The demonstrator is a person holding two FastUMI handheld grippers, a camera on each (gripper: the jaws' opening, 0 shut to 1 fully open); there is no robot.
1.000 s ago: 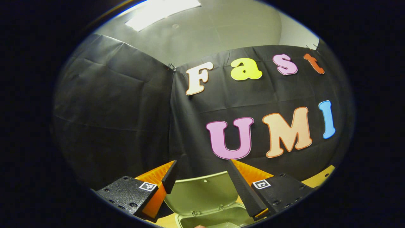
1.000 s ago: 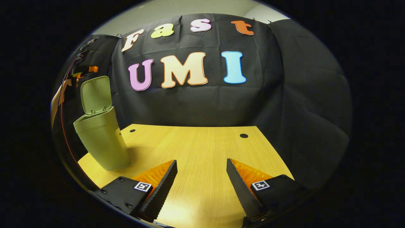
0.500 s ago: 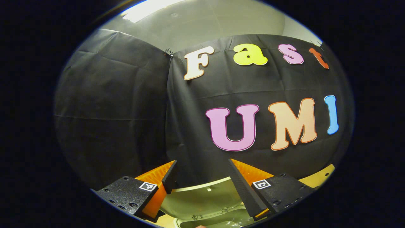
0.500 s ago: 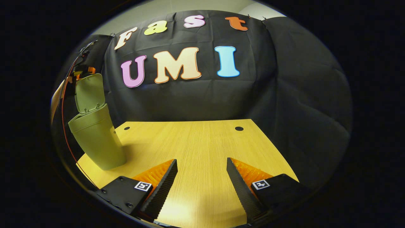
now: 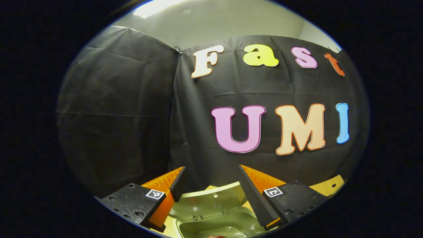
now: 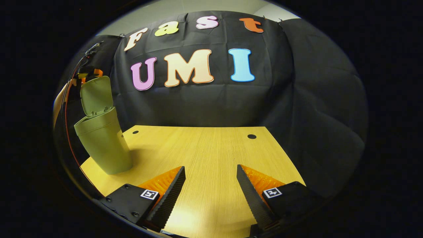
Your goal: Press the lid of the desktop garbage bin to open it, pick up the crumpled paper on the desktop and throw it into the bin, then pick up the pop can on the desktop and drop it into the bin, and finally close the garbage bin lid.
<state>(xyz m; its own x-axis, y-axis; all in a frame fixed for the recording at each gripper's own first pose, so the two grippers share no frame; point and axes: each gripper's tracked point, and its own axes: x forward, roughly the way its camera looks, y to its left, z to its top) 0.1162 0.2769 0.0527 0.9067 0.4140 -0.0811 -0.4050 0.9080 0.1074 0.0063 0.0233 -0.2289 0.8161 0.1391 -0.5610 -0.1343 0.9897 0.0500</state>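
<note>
Left gripper view. The left gripper (image 5: 211, 185) hangs over the open bin (image 5: 214, 224), its fingers spread with nothing between them. Compared with a second ago, the view has dropped slightly and the raised lid (image 5: 211, 201) now sits lower between the fingers, with more of the bin's mouth exposed beneath. A small reddish speck at the bottom edge of the mouth may be the can; too little shows to tell. No paper or can is held, which suggests both drops are done and closing the lid is the step left.

Right gripper view. The right gripper (image 6: 211, 188) hovers low over the wooden table (image 6: 205, 148), fingers apart and empty. The bin (image 6: 102, 142) stands at the far left of the table, lid (image 6: 96, 96) upright behind it; a hand (image 6: 59, 102) and the other gripper show just behind the lid. This view has barely shifted over the second. Square coded markers sit on each gripper body; no brand or label on the bin is legible.
</note>
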